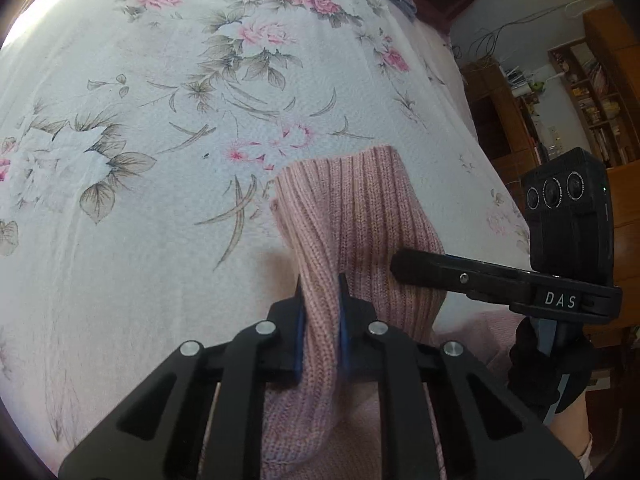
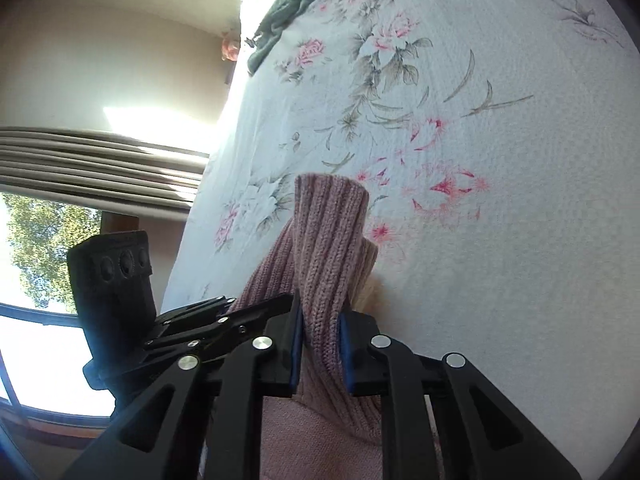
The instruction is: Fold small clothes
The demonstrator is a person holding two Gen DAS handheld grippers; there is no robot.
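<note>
Two grippers are pinching the same pink knit right now, and I'm holding it up over the bed. My left gripper (image 1: 322,300) is clamping a bunched fold of the sweater (image 1: 352,216) between its blue pads (image 1: 298,320), and my right gripper (image 2: 320,336) is doing the same on a ribbed edge, jaws pressed in on the wool. From the left camera I'm seeing the right gripper coming in from the side, its tip resting against the knit just beside my own pinch, so both holds are sitting close together.

This sweater is feeling like a soft, floppy thing to my eye: thick ribbed knit, draping and twisting under its own weight, likely light but stretchy. It is grippy rather than slippery, so the pads are biting well, though a pinch on bunched ribbing may pull the fabric out of shape. I'm judging that corners and hems are the better places to hold for a clean fold.

Beyond the knit, the flowered bedspread (image 1: 160,120) is lying flat and wide open ahead of me, giving plenty of room for laying down. A grey cloth (image 2: 288,12) is sitting far off at the bed's top end. On my right the bed edge is dropping away toward wooden shelves (image 1: 592,92); on my left it is ending near the window (image 2: 44,240).
</note>
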